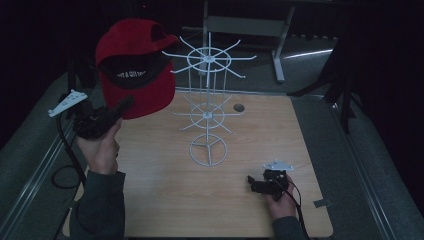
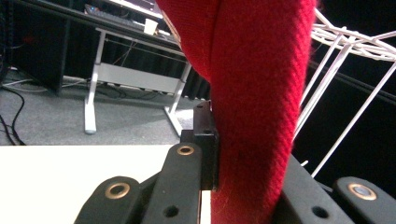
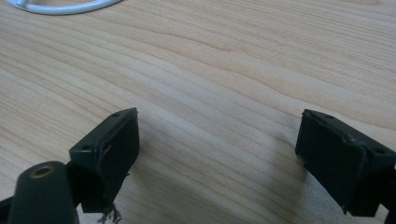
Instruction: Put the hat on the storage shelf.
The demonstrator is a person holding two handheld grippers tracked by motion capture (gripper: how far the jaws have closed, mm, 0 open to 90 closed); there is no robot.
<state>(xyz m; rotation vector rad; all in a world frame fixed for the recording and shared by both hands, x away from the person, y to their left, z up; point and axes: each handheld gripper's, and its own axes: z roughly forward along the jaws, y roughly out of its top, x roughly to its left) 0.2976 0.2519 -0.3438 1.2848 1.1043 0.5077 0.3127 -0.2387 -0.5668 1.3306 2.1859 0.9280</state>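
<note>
With the left gripper [image 1: 120,107] pinching the red cap [image 1: 135,65], lift it level toward the white rack's [image 1: 207,100] prongs — right gripper [image 3: 217,154] spread, idle over the counter [image 1: 165,200].

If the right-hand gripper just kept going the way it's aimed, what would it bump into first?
Probably the light wooden tabletop: the right gripper, jaws open, angles down at bare wood. The white wire rack's ring base lies farther ahead, off to one side.
</note>
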